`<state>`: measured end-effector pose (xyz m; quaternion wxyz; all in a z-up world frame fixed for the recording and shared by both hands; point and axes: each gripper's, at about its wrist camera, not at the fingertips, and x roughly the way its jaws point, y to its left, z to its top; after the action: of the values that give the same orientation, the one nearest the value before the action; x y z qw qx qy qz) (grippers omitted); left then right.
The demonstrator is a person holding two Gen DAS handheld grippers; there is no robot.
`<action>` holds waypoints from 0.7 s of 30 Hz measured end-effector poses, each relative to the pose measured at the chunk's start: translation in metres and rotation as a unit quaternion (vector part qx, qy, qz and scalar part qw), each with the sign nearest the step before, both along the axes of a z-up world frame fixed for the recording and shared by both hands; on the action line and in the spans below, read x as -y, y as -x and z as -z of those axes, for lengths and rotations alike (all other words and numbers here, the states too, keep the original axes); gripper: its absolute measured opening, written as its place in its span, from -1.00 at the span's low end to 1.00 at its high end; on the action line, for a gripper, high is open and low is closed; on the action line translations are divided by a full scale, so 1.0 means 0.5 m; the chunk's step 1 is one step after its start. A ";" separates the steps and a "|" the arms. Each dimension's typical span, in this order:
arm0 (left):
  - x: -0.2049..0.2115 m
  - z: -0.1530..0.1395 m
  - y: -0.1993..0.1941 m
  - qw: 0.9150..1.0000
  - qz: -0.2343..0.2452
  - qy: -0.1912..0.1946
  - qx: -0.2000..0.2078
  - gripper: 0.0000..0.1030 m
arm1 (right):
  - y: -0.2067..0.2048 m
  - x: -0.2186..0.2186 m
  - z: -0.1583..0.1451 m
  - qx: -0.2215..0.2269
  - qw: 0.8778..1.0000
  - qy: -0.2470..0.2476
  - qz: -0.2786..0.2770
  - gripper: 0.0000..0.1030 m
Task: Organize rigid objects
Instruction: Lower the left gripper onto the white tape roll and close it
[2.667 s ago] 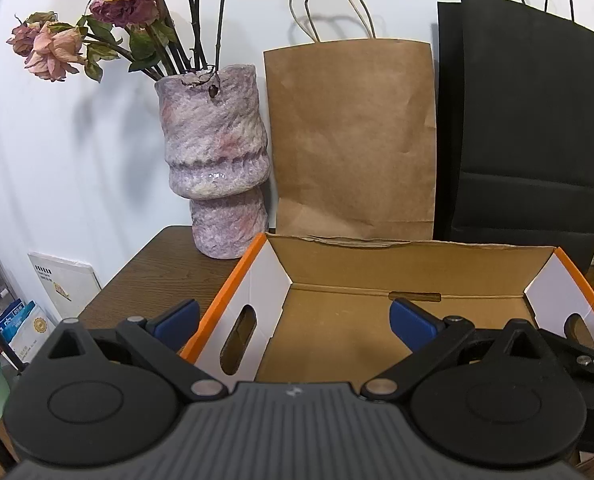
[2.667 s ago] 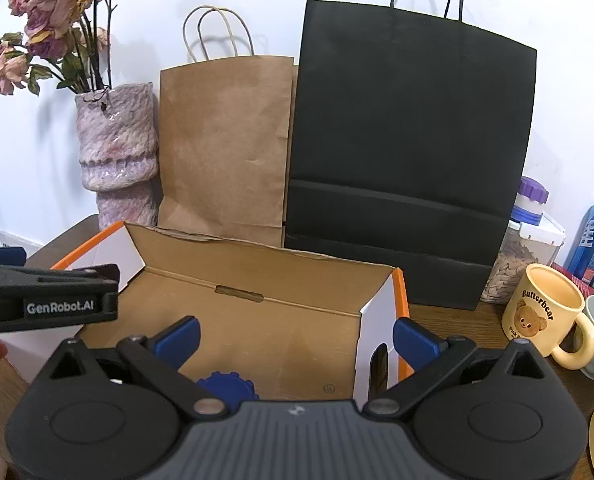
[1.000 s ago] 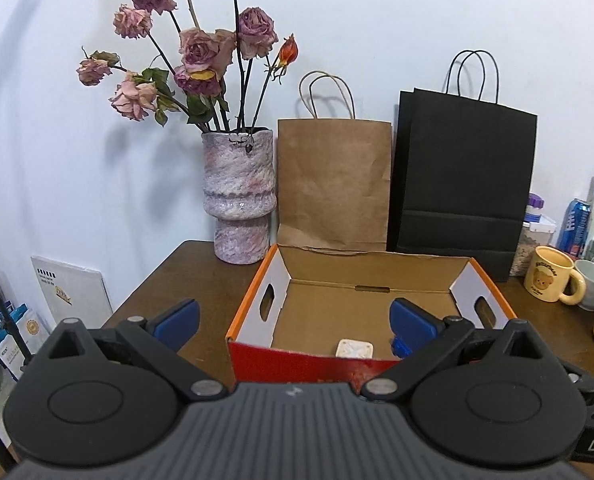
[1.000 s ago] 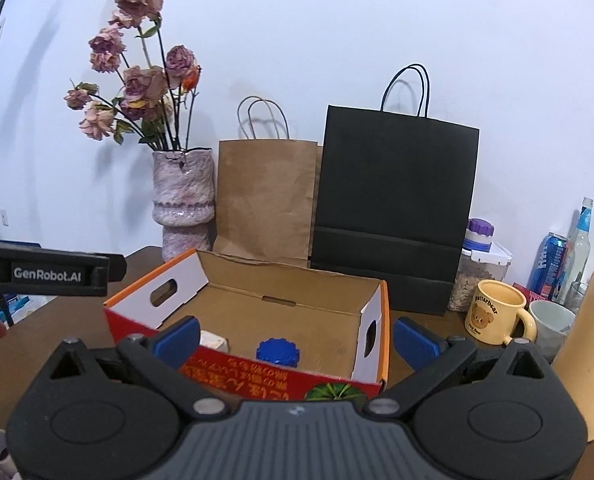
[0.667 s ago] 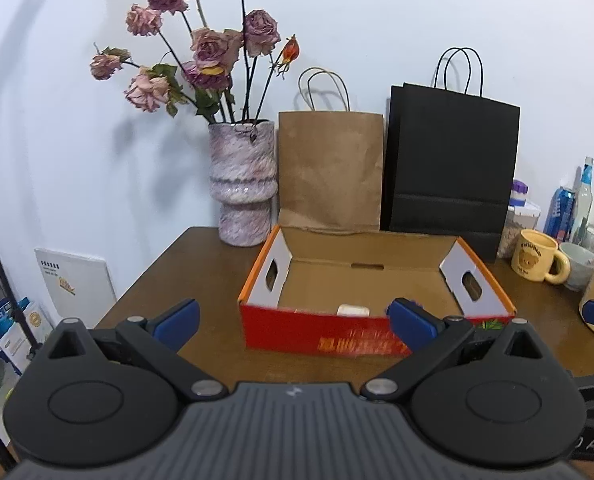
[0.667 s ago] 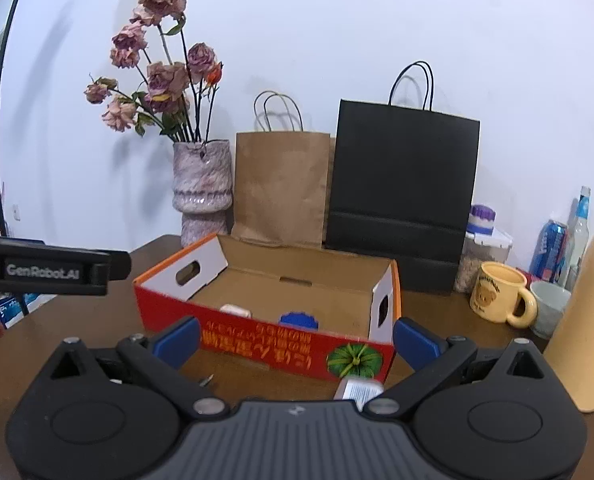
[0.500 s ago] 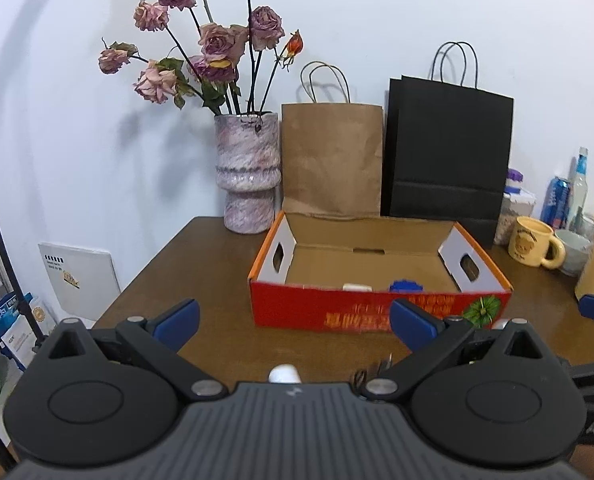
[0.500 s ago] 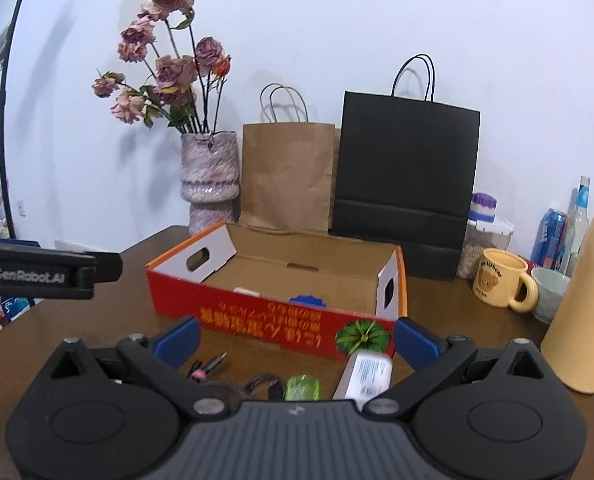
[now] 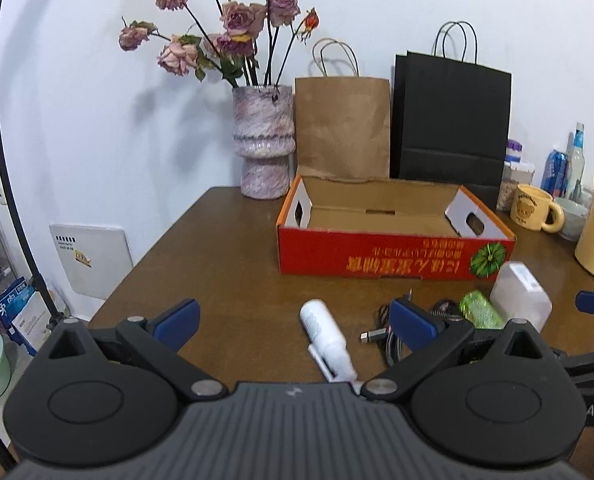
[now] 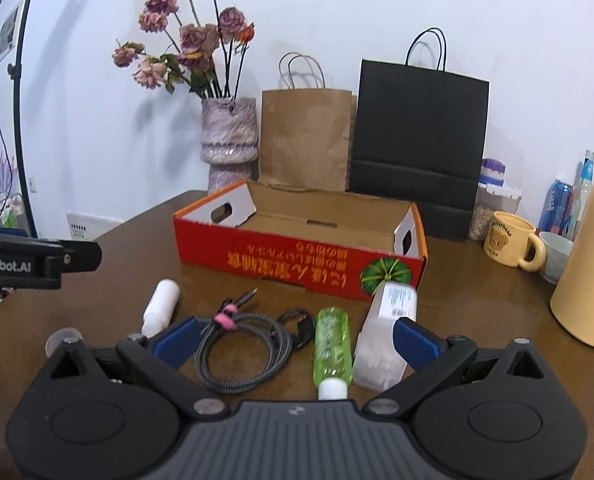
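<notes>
Both grippers, left (image 9: 293,320) and right (image 10: 295,338), are hovering spread wide and empty over a white bottle (image 10: 162,304), green bottle (image 10: 332,346) and clear bottle (image 10: 387,332), all lying before the red box (image 10: 297,256), awaiting packing.

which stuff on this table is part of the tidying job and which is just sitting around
Likely part of the job:
red box
white bottle
green bottle
clear bottle
coiled cable

Just lying about:
vase of roses
brown bag
black bag
yellow mug
tall cream bottle
</notes>
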<state>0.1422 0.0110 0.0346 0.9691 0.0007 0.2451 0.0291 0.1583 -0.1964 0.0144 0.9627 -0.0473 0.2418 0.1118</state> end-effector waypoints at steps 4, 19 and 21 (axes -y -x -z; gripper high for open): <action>-0.011 0.022 0.013 1.000 -0.001 -0.006 -0.016 1.00 | 0.008 -0.008 0.016 -0.010 1.000 0.004 -0.003 1.00; -0.071 0.109 0.027 0.997 -0.022 -0.013 -0.069 1.00 | 0.019 -0.044 0.069 -0.042 0.999 0.024 -0.020 1.00; -0.081 0.121 0.027 0.997 -0.027 -0.012 -0.074 1.00 | 0.017 -0.045 0.073 -0.043 0.999 0.024 -0.020 1.00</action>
<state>0.1289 0.0515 -0.0258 0.9470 0.0074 0.3158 0.0582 0.1496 -0.1737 -0.0219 0.9476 -0.0699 0.2847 0.1269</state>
